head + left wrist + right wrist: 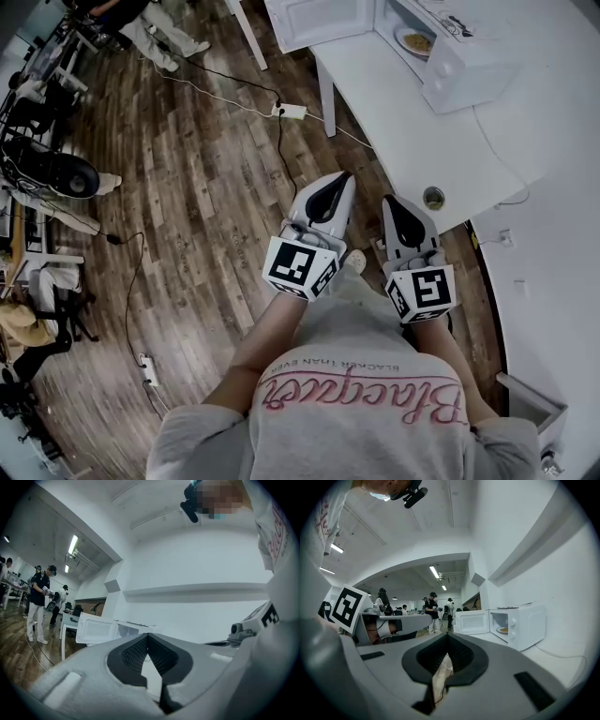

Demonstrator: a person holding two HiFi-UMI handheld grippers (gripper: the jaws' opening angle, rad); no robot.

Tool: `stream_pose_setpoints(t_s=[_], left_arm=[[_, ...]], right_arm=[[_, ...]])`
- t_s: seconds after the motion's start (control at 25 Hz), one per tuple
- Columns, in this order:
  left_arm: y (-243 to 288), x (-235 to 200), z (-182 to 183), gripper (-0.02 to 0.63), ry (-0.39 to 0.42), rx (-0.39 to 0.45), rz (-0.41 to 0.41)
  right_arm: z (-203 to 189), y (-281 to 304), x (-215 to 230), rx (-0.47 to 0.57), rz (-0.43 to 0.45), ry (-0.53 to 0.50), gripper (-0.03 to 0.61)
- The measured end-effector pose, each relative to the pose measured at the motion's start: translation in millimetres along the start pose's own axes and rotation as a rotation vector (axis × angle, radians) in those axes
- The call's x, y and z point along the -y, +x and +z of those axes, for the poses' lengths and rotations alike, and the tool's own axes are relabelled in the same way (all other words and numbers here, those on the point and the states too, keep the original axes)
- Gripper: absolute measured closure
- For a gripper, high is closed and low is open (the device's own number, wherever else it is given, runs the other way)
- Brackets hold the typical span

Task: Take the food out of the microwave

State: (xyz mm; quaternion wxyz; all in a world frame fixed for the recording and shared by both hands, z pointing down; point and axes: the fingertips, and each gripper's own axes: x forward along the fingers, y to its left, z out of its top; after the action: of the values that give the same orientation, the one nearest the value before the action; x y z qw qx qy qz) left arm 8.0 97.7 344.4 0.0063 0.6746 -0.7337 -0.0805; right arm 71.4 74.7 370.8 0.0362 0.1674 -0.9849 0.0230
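A grey sweatshirt [356,394] with pink script fills the bottom of the head view, and both forearms reach forward from it. Each hand carries a smooth, rounded grey plastic gripper with a black-and-white marker cube [300,265] at its back end. The left gripper [339,180] and the right gripper [390,201] are held side by side and roughly level, noses aimed at the table's near end, the left one angled slightly toward the right one.

Seen along its own jaws, the left gripper [148,636] has its ribbed black pads drawn together to a point with nothing between them. The right gripper [448,636] looks the same: dark pads meeting at the tip, empty, with only the brown plank floor [206,197] showing through the gap beneath.

Just past the gripper tips stands the white table [412,141] with curved edges, a small round cup [433,198] near its front edge. A white power strip [289,111] with trailing cables lies on the floor beside a table leg.

At the far end of the table sits the boxy white microwave [527,620], its door [472,622] swung wide open to the left. The plate of food [503,630], a pale round dish with something yellowish on it, rests inside the cavity, well apart from both grippers and straight ahead of them. Other people [432,611] stand in the room beyond.
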Motion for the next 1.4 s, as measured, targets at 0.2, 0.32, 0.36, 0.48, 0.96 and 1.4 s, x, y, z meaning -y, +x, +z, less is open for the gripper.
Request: stream_pose_setpoints(t_s=[0.2, 0.32, 0.36, 0.48, 0.96, 1.4], left_arm=[[36.4, -25.9, 0.7, 0.609, 0.003, -0.004, -0.004], [60.2, -37.9, 1.8, 0.609, 0.006, -0.006, -0.013], [67.6, -41.3, 1.9, 0.607, 0.008, -0.006, -0.016], [87.5, -52.6, 0.9, 0.609, 0.015, -0.007, -0.021], [134.5, -83.1, -19.2, 0.609, -0.016, -0.047, -0.033], [202.3, -114.3, -29.5, 0.609, -0.046, -0.086, -0.149]], right_arm=[[9.6, 39.1, 29.2, 0.011, -0.018, -0.001, 0.569], [17.6, 61.1, 45.5, 0.022, -0.022, -0.002, 0.569], [19.5, 68.1, 50.1, 0.025, -0.022, -0.003, 0.569], [19.6, 90.4, 62.3, 0.022, -0.016, -0.005, 0.569], [7.5, 126.9, 102.1, -0.011, -0.055, 0.024, 0.569], [5.0, 172.3, 135.3, -0.032, -0.152, 0.031, 0.569]])
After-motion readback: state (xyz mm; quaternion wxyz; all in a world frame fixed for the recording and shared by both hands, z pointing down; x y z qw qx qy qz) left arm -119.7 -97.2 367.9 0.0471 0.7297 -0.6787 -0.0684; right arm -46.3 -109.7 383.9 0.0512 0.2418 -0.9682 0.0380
